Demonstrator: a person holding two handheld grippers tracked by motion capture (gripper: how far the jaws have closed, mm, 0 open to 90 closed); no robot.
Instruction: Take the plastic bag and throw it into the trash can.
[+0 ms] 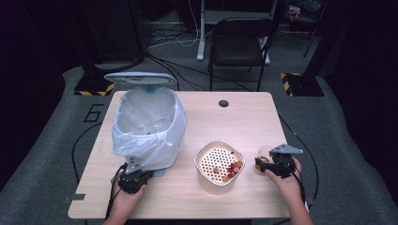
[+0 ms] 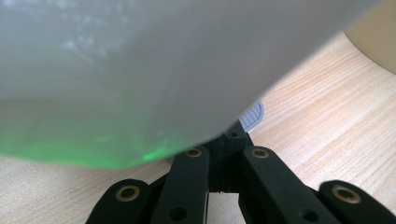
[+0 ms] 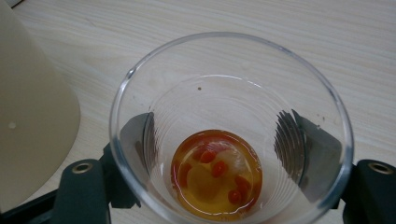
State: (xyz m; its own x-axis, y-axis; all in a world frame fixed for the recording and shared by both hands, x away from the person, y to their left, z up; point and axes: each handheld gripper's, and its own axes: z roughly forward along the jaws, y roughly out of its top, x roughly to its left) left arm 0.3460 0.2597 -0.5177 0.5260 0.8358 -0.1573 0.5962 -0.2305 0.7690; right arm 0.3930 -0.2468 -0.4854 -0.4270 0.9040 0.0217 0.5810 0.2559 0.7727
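Beside the strainer bowl, the right gripper stands half-open, jaws flanking the clear cup.

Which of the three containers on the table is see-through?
The glass cup between the right gripper's jaws. You can see amber liquid and red berries through it. The strainer bowl is cream, and the bin has a white bag.
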